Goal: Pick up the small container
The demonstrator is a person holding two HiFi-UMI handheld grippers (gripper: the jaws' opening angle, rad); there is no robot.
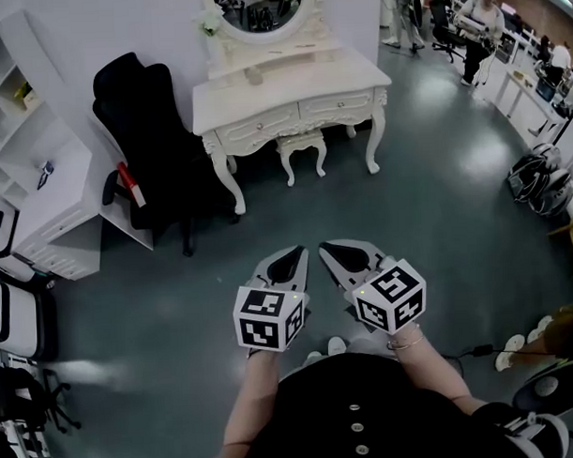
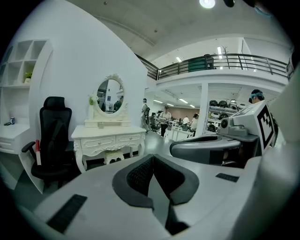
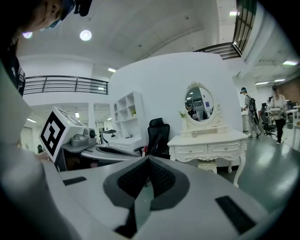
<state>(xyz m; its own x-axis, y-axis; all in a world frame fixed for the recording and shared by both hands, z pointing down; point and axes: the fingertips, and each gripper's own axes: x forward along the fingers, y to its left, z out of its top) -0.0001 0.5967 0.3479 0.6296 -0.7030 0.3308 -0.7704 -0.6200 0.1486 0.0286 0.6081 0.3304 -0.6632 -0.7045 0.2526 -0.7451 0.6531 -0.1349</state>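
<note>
Left tongs [image 2: 153,157] and right tongs [image 3: 149,159] closed on nothing, well apart from the white worktop [image 1: 291,87].
The worktop stands ahead of the tongs, a black chair [image 1: 147,134] left of it. The tongs sit side by side, jaws together. The small container [image 1: 254,75], barely discernible, rests on the worktop, far beyond the tips.

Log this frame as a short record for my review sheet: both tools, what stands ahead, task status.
left tool: shut, empty
right tool: shut, empty, close beside the left one
ahead: white dressing table with oval mirror, stool beneath it
beside table: black office chair, white shelf unit
tabletop: small item, too small to identify
task status: not begun, nothing grasped
</note>
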